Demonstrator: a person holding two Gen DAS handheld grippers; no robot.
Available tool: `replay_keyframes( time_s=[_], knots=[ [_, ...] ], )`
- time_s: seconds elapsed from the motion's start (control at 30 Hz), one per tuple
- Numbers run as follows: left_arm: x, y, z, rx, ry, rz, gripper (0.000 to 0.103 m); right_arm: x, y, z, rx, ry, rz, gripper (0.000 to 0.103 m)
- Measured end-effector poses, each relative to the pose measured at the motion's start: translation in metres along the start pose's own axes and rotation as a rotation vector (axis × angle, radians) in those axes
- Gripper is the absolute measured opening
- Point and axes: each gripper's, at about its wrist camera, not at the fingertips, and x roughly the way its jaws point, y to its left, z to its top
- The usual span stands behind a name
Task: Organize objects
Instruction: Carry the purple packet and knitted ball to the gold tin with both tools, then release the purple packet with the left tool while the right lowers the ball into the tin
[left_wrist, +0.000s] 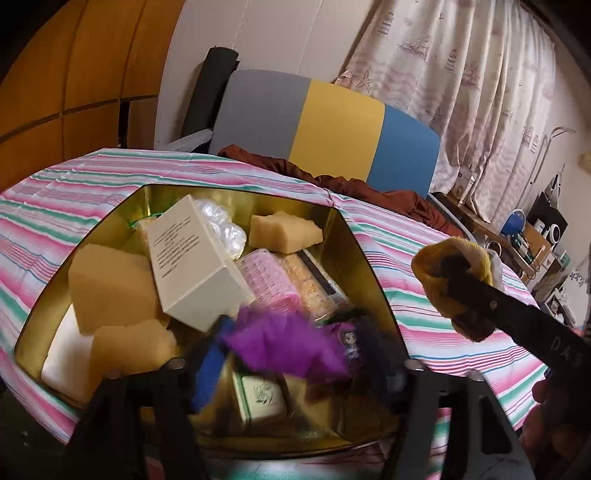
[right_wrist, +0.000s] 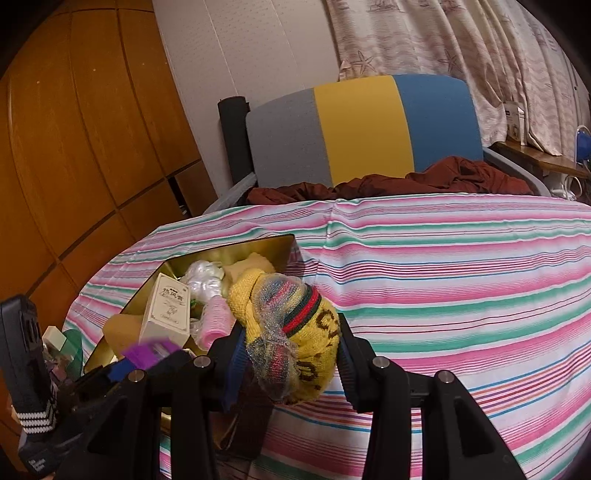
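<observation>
A gold tin (left_wrist: 354, 236) sits on the striped tablecloth, filled with yellow sponges (left_wrist: 110, 284), a cream box (left_wrist: 192, 258), pink rollers (left_wrist: 266, 277) and other small items. My left gripper (left_wrist: 291, 354) hovers over the tin's near side with a purple fluffy item (left_wrist: 284, 339) and a small doll figure (left_wrist: 349, 343) between its fingers, blurred. My right gripper (right_wrist: 291, 354) is shut on a yellow knit sock in clear wrap (right_wrist: 295, 332), held above the cloth just right of the tin (right_wrist: 280, 243). The sock also shows in the left wrist view (left_wrist: 454, 280).
The striped tablecloth (right_wrist: 443, 280) spreads to the right of the tin. A grey, yellow and blue chair back (right_wrist: 362, 129) with a dark red cloth (right_wrist: 443, 177) stands behind the table. A wooden wardrobe (right_wrist: 74, 147) is at the left.
</observation>
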Motion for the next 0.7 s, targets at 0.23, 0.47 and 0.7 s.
replay_keyframes(
  time_s=[0.23,0.47,0.7],
  knots=[
    [-0.018,0.008,-0.007,-0.001,-0.070,0.027,0.099,0.007,0.008,0.000,-0.017,0.025,0.016,0.043],
    [-0.030,0.019,-0.006,-0.026,-0.096,0.056,0.103,0.021,0.024,0.001,-0.056,0.076,0.058,0.043],
    [-0.038,0.033,-0.003,-0.073,-0.112,0.082,0.103,0.050,0.044,0.017,-0.114,0.140,0.094,0.043]
  ],
)
